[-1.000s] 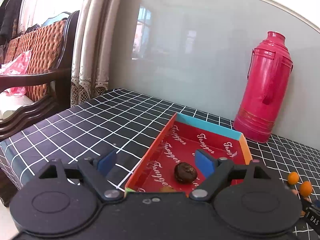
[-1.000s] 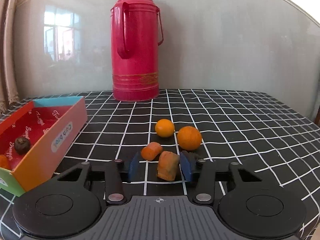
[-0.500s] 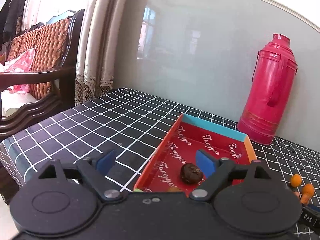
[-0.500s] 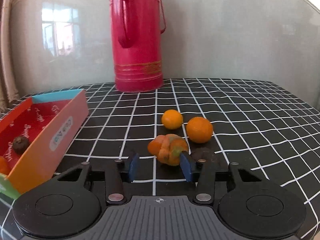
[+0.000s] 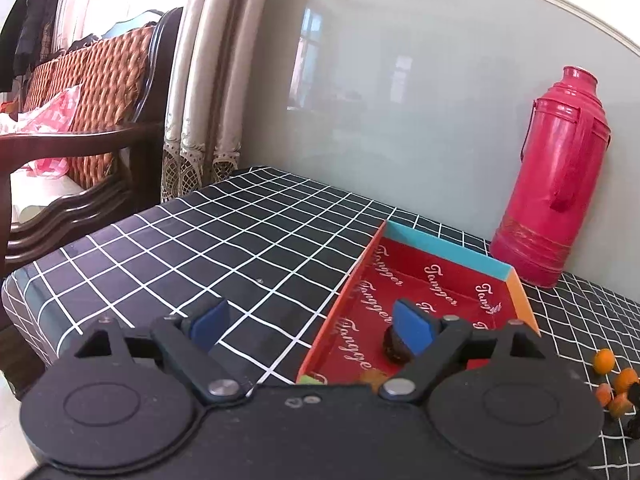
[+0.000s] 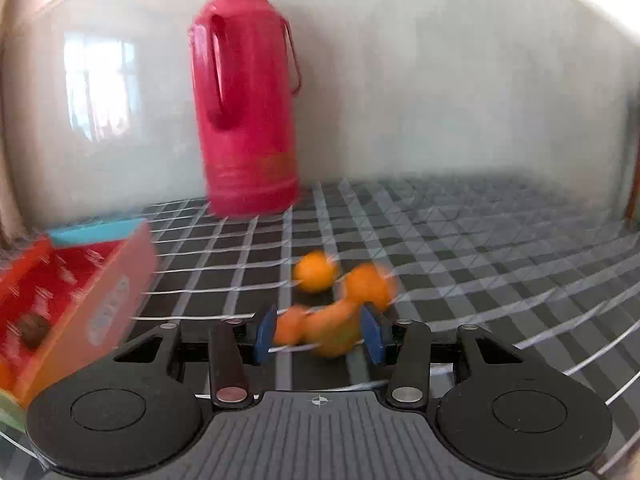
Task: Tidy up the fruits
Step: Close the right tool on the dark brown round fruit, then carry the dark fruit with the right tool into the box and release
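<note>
My right gripper (image 6: 320,336) is open, its blue pads on either side of two small orange-green fruits (image 6: 324,328) lying on the checked cloth; this view is blurred. Two round oranges (image 6: 316,270) (image 6: 370,284) lie just beyond them. The red tray (image 6: 60,280) with a teal far wall stands at the left and holds a dark brown fruit (image 6: 34,326). My left gripper (image 5: 312,326) is open and empty, hovering over the tray's near left wall (image 5: 352,280); the brown fruit (image 5: 394,350) sits behind its right pad. The oranges (image 5: 614,376) show at the far right.
A tall pink thermos (image 5: 554,204) stands against the grey wall behind the tray; it also shows in the right wrist view (image 6: 248,100). A wooden sofa (image 5: 72,128) and curtains (image 5: 200,80) are left of the table. The table's left edge (image 5: 24,280) is near.
The right gripper has shifted so both small fruits now sit between its pads, and its view is motion-blurred. The left gripper has drifted left and back; it stays open.
</note>
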Motion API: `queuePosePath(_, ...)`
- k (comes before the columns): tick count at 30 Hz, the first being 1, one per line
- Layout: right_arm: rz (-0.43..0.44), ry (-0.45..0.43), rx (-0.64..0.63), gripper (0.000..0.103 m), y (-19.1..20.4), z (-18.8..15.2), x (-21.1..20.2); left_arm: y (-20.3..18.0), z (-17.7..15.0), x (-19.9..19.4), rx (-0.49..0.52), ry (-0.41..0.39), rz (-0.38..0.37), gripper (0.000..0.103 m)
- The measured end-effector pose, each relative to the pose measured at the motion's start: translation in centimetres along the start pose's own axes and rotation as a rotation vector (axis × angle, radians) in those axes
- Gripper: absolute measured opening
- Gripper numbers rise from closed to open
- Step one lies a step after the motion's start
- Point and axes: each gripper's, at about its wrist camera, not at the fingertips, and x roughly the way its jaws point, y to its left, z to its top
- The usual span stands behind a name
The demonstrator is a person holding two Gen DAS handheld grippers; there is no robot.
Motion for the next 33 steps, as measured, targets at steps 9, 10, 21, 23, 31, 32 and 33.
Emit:
queuePosePath(9,0.061,0.139,0.081,0.046,-3.1,-1.6,1.7,-1.0,0.0,0.3,-0.022,0.019,-0.037,0.083)
queuePosePath(10,0.07,0.129,0.1,0.045,-3.3,-1.6,1.7,-1.3,-0.1,0.2,-0.014,0.018,-0.04,0.083)
queuePosePath(21,0.12,0.011,0.055,0.037,-1.8,-0.7,-0.5,-0.8,0.0,-0.1,-0.022,0.008,-0.026,0.083)
queuePosePath(23,0.187,-0.01,0.068,0.037,-0.9,-0.4,-1.1,-0.5,0.1,-0.2,-0.021,0.0,-0.018,0.084)
queuePosePath(31,0.539,-0.101,-0.055,0.037,7.0,0.6,-4.1,2.4,0.5,-0.2,-0.072,0.003,0.054,0.084)
queuePosePath(32,0.572,-0.108,-0.083,0.037,8.1,0.5,-4.5,2.8,0.5,-0.2,-0.076,0.003,0.06,0.084)
queuePosePath(33,0.597,-0.113,-0.112,0.037,9.1,0.4,-4.9,3.1,0.5,-0.3,-0.077,0.003,0.067,0.084)
